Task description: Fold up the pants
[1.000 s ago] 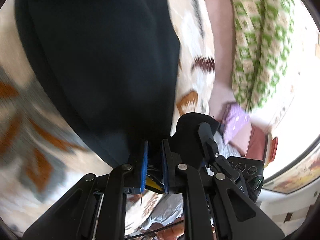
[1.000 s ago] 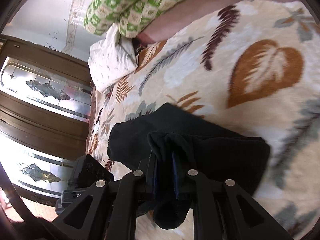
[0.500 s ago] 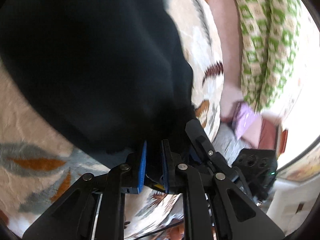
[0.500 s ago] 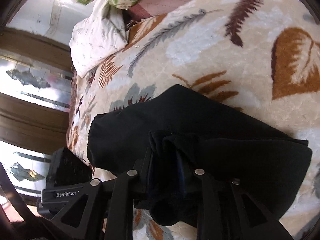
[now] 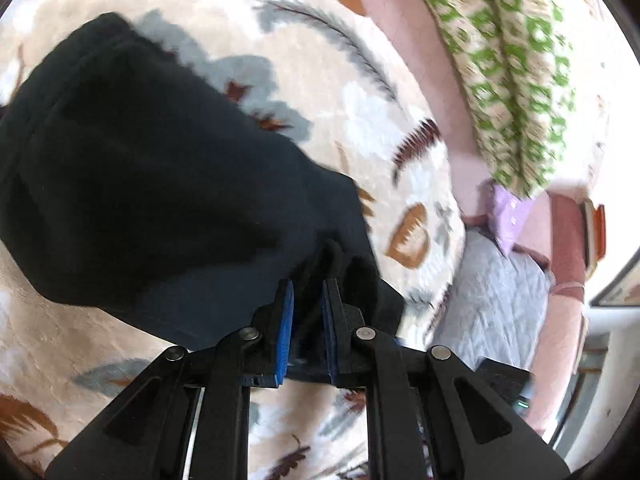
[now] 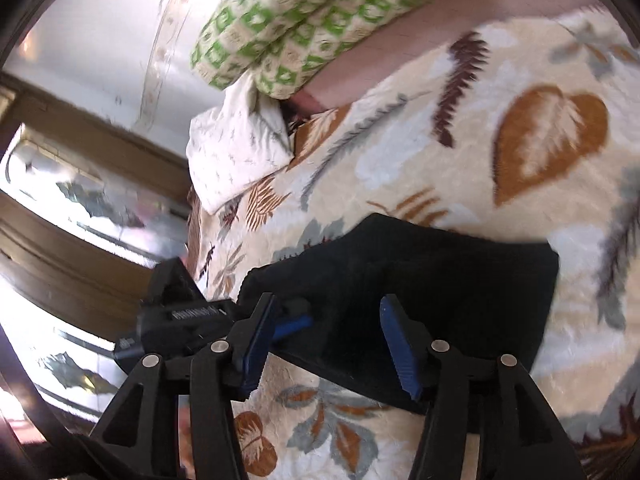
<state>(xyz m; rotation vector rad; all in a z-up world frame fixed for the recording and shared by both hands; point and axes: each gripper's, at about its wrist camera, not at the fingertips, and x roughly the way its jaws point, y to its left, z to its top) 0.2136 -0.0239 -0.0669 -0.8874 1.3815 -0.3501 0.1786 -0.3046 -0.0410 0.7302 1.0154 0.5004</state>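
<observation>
Fabric sits bunched between the blue pads of the left tongs (image 5: 307, 316), which are pinched nearly together on a corner of the black pants (image 5: 152, 200). The right tongs (image 6: 328, 344) stand spread wide, gripping nothing, just over the near edge of the same garment. The pants lie as a compact, roughly rectangular bundle on the bed, on a cream leaf-print blanket (image 6: 480, 128), and appear already folded over at least once. They look soft, thick and limp (probably a fleece or knit), so they should sag and drag rather than hold an edge; corners or doubled hems seem the best places to take hold, catching all layers together. Farther off are a white pillow (image 6: 236, 152), a green-and-cream patterned quilt (image 5: 516, 80) and, beyond the bed, mirrored wooden doors (image 6: 80, 200).
</observation>
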